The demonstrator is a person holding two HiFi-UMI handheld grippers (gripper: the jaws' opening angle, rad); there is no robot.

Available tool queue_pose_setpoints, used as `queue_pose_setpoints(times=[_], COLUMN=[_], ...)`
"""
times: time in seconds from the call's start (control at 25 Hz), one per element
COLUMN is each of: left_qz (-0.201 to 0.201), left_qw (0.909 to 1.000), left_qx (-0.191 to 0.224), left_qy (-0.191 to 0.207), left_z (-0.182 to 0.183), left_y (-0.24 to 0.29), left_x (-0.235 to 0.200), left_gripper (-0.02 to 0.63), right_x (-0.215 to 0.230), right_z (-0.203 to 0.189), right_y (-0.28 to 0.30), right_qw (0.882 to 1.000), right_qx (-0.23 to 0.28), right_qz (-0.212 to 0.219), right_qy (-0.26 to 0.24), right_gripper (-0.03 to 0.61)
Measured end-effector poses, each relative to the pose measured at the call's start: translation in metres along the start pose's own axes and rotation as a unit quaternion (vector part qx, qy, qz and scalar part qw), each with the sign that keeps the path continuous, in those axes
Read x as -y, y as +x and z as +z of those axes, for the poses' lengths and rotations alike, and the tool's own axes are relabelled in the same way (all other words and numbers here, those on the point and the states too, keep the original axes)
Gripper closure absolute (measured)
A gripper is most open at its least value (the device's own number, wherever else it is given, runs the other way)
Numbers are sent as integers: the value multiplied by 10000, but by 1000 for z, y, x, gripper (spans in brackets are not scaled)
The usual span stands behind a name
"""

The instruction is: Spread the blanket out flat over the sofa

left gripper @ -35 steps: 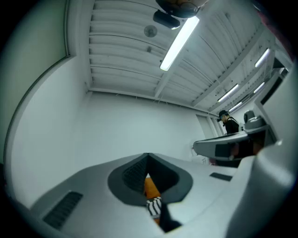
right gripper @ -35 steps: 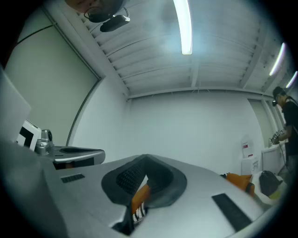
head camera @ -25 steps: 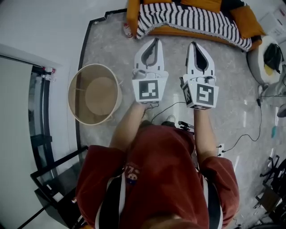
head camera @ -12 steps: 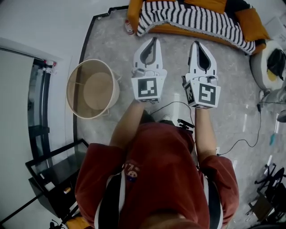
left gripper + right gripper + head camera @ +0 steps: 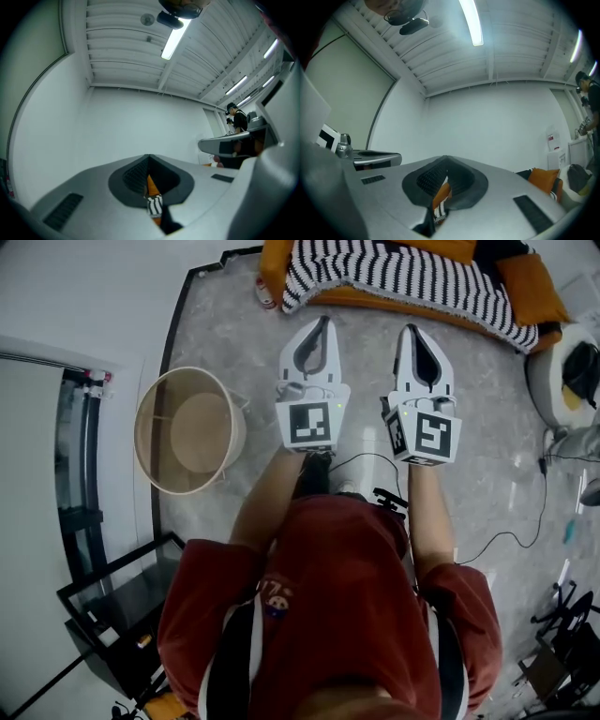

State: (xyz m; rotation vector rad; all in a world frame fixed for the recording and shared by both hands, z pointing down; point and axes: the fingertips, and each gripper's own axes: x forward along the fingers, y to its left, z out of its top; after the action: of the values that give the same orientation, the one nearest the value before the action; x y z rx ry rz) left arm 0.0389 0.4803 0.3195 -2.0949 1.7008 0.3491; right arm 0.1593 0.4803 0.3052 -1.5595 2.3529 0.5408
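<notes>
The black-and-white striped blanket (image 5: 403, 276) lies over the seat of the orange sofa (image 5: 536, 292) at the top of the head view, its edge hanging over the front. My left gripper (image 5: 323, 322) and right gripper (image 5: 411, 330) are held side by side above the floor, pointing at the sofa and short of it. Both are shut with nothing between the jaws. In the left gripper view a sliver of blanket (image 5: 154, 205) and orange shows behind the shut gripper (image 5: 148, 159). The right gripper view shows the same past its shut gripper (image 5: 446, 160), with the blanket (image 5: 439, 211) below.
A round beige basket (image 5: 150, 465) stands on the floor to the left. A small red-and-white bottle (image 5: 267, 298) sits by the sofa's left end. Black cables (image 5: 506, 535) trail over the grey floor at right. A white round stand (image 5: 553, 395) is beside the sofa's right end.
Both grippers stay shut and side by side. The head view has drifted a little, so the sofa sits slightly higher in the picture and the basket slightly further left.
</notes>
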Motion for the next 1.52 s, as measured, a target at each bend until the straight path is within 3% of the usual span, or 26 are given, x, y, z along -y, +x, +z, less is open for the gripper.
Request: queue_pose_setpoints(times=[0.88,1.12,1.28,1.52], left_qz=[-2,-238,-227,-250], left_qw=[9996,9992,9985,9987], left_qx=[-196,-271,-315,-373], left_qy=[-220,-162,-387,-242], left_z=[-85,-115,-138,-194], left_y=[189,227,253,302], left_x=[-174,-185,-187,-188], left_gripper=[597,597,597,597], right_x=[-24,-23,-13,18], right_z=[-80,-109,-131,-190], right_y=[247,286,306,348], right_qw=[9980,9970,9960,9947], right_qx=[-580,-709,-812,-954], right_qz=[-160,-227,-247,-215], right_qy=[-181,-220,-278,-330], right_gripper=[566,566,566,566])
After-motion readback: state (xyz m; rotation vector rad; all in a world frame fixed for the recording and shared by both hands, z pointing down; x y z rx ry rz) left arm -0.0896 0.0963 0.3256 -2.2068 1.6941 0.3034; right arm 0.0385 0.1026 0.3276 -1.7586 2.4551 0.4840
